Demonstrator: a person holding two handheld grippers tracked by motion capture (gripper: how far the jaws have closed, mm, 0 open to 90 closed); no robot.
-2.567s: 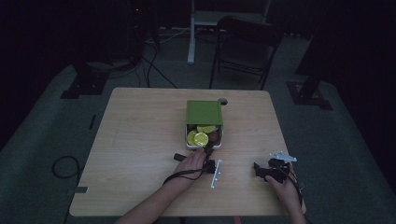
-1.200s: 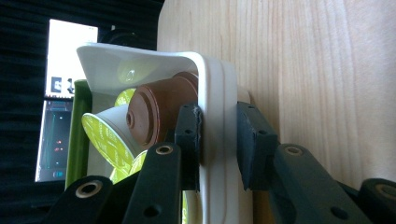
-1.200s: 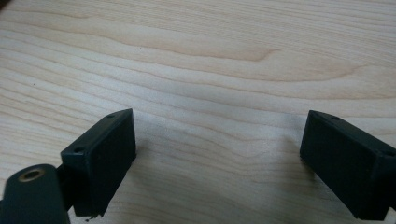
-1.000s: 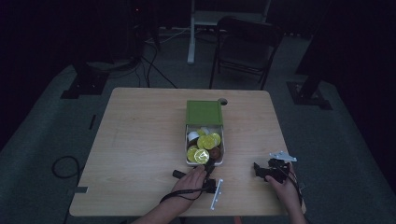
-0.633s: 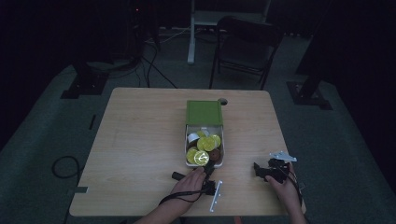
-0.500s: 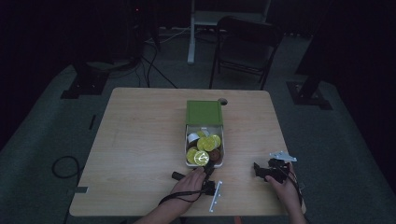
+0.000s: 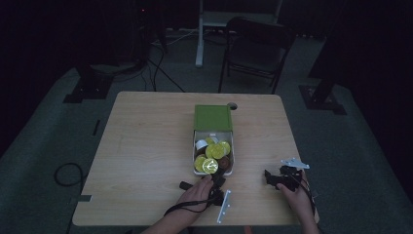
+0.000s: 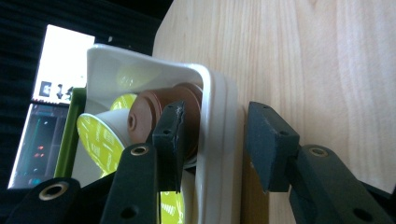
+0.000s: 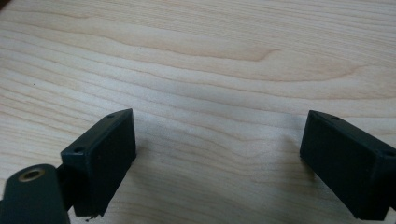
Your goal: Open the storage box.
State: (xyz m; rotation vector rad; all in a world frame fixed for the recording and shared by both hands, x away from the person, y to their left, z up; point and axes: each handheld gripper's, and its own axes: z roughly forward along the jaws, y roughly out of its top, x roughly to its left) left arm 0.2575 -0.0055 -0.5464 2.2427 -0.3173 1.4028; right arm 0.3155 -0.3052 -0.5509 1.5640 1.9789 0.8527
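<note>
A green box (image 7: 213,117) stands mid-table with its white tray (image 7: 232,156) slid out toward me, holding several yellow-green and brown coffee capsules (image 7: 210,165). My left gripper (image 7: 217,181) sits at the tray's near end. In the left gripper view my left gripper (image 8: 218,130) straddles the tray wall (image 8: 217,98): one jaw is inside against a brown capsule (image 8: 144,112), the other outside with a gap to the wall. Its jaws have just been opening and no longer pinch the wall. My right gripper (image 7: 269,178) rests open on the table at the right, and in its own view my right gripper (image 9: 219,149) has nothing between its jaws.
The wooden table (image 7: 146,146) has bare room left of the box. A round cable hole (image 7: 232,105) lies behind the box. A chair (image 7: 253,48) and stand bases (image 7: 87,87) are on the floor beyond the far edge.
My left gripper drew the white tray farther out of the green box toward me, so more capsules show. The right gripper has stayed in place.
</note>
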